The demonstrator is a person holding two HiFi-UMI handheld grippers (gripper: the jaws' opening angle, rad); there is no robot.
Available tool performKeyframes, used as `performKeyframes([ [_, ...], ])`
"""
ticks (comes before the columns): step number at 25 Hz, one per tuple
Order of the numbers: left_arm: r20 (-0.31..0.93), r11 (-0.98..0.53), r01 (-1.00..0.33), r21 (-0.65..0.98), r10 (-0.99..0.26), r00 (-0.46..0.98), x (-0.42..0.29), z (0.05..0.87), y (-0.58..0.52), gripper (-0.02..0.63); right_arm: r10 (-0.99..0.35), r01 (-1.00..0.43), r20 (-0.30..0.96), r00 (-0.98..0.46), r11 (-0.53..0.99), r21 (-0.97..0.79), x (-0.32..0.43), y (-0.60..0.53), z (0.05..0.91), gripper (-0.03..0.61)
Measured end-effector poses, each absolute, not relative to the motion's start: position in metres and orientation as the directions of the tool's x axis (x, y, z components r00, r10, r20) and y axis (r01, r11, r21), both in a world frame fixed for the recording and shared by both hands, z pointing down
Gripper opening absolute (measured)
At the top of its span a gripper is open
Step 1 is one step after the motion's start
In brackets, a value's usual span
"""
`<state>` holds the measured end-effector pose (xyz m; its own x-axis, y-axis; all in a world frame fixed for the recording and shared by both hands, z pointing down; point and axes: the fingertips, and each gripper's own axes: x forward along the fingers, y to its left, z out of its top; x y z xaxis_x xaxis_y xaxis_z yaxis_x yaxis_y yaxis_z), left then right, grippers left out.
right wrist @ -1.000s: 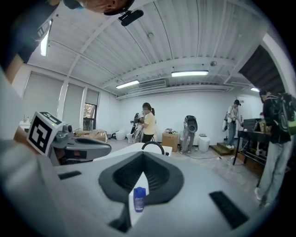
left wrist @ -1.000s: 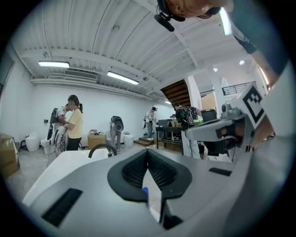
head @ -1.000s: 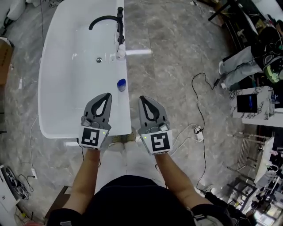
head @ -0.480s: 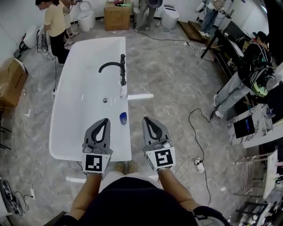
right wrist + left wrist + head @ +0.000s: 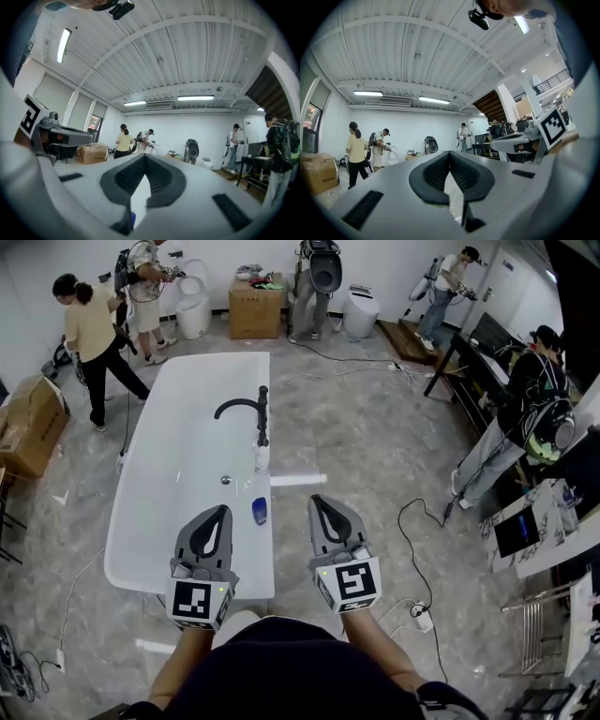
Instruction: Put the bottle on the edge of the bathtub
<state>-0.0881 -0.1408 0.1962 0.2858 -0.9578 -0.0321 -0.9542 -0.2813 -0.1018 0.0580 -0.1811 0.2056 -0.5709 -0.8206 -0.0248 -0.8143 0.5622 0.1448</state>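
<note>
The left gripper (image 5: 222, 511) and right gripper (image 5: 316, 501) have lifted up and back from the tub (image 5: 169, 484); both are clenched on nothing; the bottle (image 5: 260, 511) stays on the tub's edge near the tap (image 5: 246, 409), untouched; the placing looks done.

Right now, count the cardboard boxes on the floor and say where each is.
2. One cardboard box stands left of the bathtub; the second box sits by the far wall beyond it. Others may be hidden.
</note>
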Motion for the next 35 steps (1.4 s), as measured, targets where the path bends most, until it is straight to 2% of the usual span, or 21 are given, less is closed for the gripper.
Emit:
performKeyframes([
  [13, -0.120, -0.238, -0.965, -0.110, -0.961, 0.251, -0.078, 0.169, -0.121, 0.003, -0.810, -0.812, -0.092, -0.579, 0.564, 0.150, 0.069, -0.149, 0.177, 0.002],
  [35, -0.131, -0.258, -0.961, -0.095, -0.954, 0.269, -0.060, 0.168, -0.108, 0.003, -0.798, -0.802, -0.111, -0.592, 0.570, 0.180, 0.070, -0.141, 0.172, 0.002],
])
